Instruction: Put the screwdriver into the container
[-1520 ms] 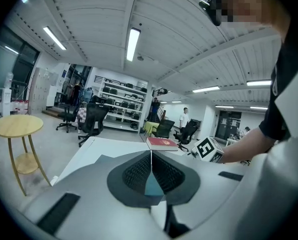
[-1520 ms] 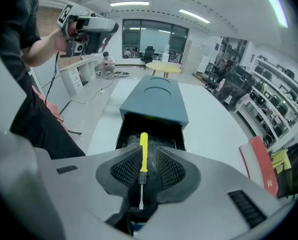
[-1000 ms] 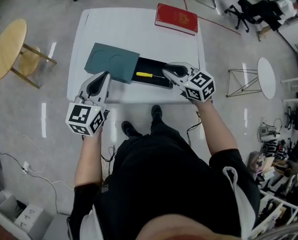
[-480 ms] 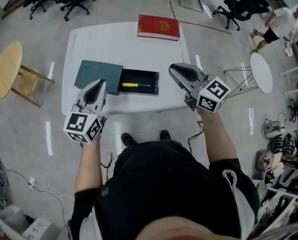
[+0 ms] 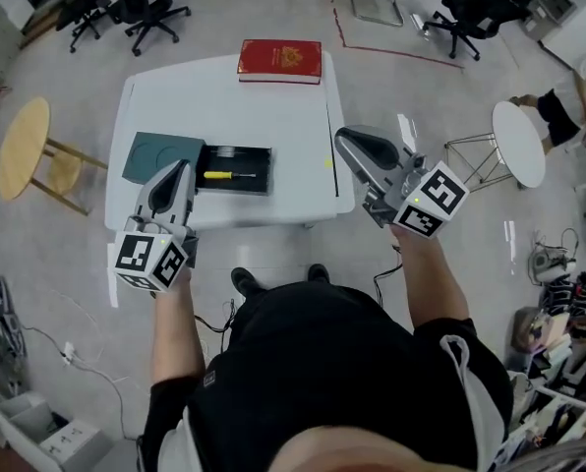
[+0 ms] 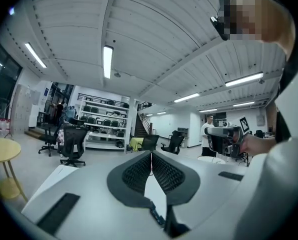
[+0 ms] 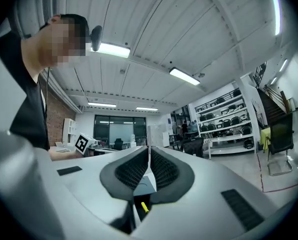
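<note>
Head view: the screwdriver (image 5: pixel 226 176) lies inside the black container (image 5: pixel 236 151), centre-left of the frame, on the white counter (image 5: pixel 273 116). A teal lid (image 5: pixel 153 155) abuts the container's left end. A red book (image 5: pixel 280 61) sits at the counter's top edge. Left tongs (image 5: pixel 182 163), lower left, are closed and empty. Right tongs (image 5: pixel 340 136), right of centre by the counter's right edge, are likewise closed on nothing.

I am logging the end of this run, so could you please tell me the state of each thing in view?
Container: open, uncovered.
Screwdriver: lying flat inside it.
Lid: off, flat on the table beside it.
Red book: closed, flat.
Left hand-held gripper: shut, empty.
Right hand-held gripper: shut, empty.
</note>
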`<state>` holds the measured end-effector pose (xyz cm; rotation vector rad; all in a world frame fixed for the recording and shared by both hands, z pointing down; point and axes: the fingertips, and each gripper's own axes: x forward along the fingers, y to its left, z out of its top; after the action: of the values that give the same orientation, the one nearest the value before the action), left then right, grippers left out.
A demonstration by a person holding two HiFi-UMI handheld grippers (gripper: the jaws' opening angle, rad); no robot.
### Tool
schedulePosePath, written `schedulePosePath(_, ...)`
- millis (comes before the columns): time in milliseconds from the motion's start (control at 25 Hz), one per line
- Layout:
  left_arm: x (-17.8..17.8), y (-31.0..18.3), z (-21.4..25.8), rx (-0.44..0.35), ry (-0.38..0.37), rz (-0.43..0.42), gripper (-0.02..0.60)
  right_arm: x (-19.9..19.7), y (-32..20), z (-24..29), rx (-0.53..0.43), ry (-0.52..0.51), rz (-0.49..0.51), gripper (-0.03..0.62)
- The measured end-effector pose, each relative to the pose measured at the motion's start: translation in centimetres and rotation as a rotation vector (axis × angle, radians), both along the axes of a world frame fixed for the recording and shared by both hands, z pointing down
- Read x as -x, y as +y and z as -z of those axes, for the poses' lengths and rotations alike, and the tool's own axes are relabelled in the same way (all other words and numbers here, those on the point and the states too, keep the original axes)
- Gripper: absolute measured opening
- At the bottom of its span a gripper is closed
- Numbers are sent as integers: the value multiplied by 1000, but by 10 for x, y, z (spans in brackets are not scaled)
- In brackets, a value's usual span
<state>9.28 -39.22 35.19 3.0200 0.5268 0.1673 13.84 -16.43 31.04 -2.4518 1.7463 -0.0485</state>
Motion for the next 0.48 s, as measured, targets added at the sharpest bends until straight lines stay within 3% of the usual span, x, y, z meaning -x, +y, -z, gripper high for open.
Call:
schedulePosePath(240,8,64,18,-10,13,71,20,0,74,10,-73,-1,42,35)
schedulePosePath(480,23,87,22,-60,5,119,20,8,85,2,-93,-21,96,31)
